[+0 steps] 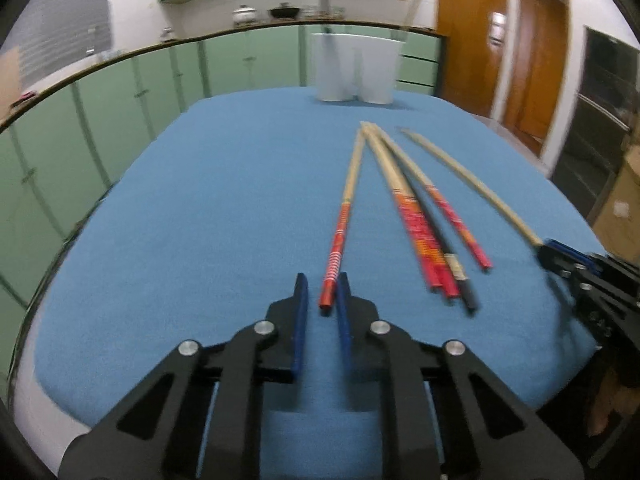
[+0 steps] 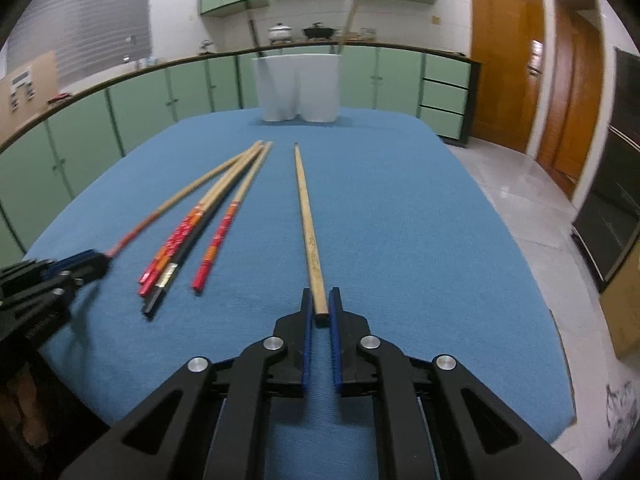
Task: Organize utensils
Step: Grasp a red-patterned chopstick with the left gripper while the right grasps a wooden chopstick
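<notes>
- My left gripper (image 1: 323,280) sits at the near left of the blue table cloth (image 1: 200,200). Its jaws are drawn in around the red end of one red-handled chopstick (image 1: 340,240). The frame is smeared there, so I judge the pads to be pressing on it rather than see it plainly. Its pale tip points toward the far side.
- Just right of that, a loose bundle of chopsticks (image 1: 420,232) lies flat on the cloth, red and black ends toward me, pale tips meeting with the first one's tip at the far end. I hold none of these, and they make up most of the work left.
- Further right, my right gripper (image 2: 321,304) is closed on the near end of a plain wooden chopstick (image 2: 306,216). It lies straight away from me, apart from the bundle.
- At the far edge of the table stands the white utensil holder (image 2: 298,88). At least two sticks already stand in it: a dark one on its left, a pale one on its right.
- Progress: early. Two chopsticks are gripped but still lie on the cloth, and several more wait. All must yet go to the holder.
</notes>
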The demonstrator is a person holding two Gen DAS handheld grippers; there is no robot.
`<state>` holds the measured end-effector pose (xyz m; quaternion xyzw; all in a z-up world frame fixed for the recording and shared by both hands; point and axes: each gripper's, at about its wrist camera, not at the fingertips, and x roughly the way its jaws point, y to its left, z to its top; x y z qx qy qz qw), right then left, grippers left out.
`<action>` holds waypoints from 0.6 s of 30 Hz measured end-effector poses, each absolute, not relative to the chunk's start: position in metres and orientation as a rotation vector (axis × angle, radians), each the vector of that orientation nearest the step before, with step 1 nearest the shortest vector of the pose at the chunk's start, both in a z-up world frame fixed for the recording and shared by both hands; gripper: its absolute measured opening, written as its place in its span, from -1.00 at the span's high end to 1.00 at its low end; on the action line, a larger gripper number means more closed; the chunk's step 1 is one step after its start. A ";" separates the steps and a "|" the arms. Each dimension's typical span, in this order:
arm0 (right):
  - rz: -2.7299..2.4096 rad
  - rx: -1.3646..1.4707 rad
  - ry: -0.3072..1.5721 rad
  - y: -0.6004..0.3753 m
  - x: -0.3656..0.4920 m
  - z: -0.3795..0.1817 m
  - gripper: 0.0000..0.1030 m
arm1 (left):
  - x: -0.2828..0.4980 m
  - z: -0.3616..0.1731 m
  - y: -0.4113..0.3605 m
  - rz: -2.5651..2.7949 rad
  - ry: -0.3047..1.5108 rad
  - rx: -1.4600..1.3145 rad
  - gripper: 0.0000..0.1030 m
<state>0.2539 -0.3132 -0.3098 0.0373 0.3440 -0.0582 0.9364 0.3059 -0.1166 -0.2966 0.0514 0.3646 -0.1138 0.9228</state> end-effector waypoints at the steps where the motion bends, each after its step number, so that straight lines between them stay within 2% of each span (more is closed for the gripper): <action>1: -0.130 0.085 0.705 -0.314 0.252 -0.309 0.85 | 0.305 -0.296 -0.112 -0.208 0.750 0.094 0.77; 6: -0.092 0.080 0.711 -0.311 0.245 -0.309 0.85 | 0.302 -0.294 -0.111 -0.219 0.759 0.130 0.74; 7: -0.089 0.075 0.711 -0.311 0.245 -0.308 0.85 | 0.302 -0.294 -0.113 -0.229 0.756 0.154 0.61; 8: -0.086 0.074 0.711 -0.312 0.245 -0.308 0.85 | 0.303 -0.293 -0.115 -0.237 0.746 0.175 0.18; 9: -0.083 0.076 0.713 -0.312 0.245 -0.308 0.85 | 0.305 -0.292 -0.115 -0.235 0.731 0.189 -0.01; 10: -0.082 0.077 0.713 -0.312 0.245 -0.308 0.85 | 0.306 -0.291 -0.113 -0.240 0.722 0.191 -0.13; 12: -0.083 0.076 0.713 -0.312 0.246 -0.309 0.84 | 0.314 -0.292 -0.113 -0.263 0.731 0.204 -0.12; 15: -0.085 0.074 0.711 -0.311 0.248 -0.309 0.84 | 0.319 -0.297 -0.109 -0.312 0.750 0.169 0.10; 16: -0.085 0.073 0.710 -0.311 0.248 -0.309 0.84 | 0.319 -0.297 -0.108 -0.325 0.750 0.154 0.32; 17: -0.084 0.072 0.709 -0.311 0.249 -0.309 0.84 | 0.317 -0.298 -0.108 -0.332 0.751 0.146 0.63; 18: -0.084 0.068 0.707 -0.311 0.249 -0.310 0.84 | 0.317 -0.297 -0.108 -0.340 0.753 0.129 0.78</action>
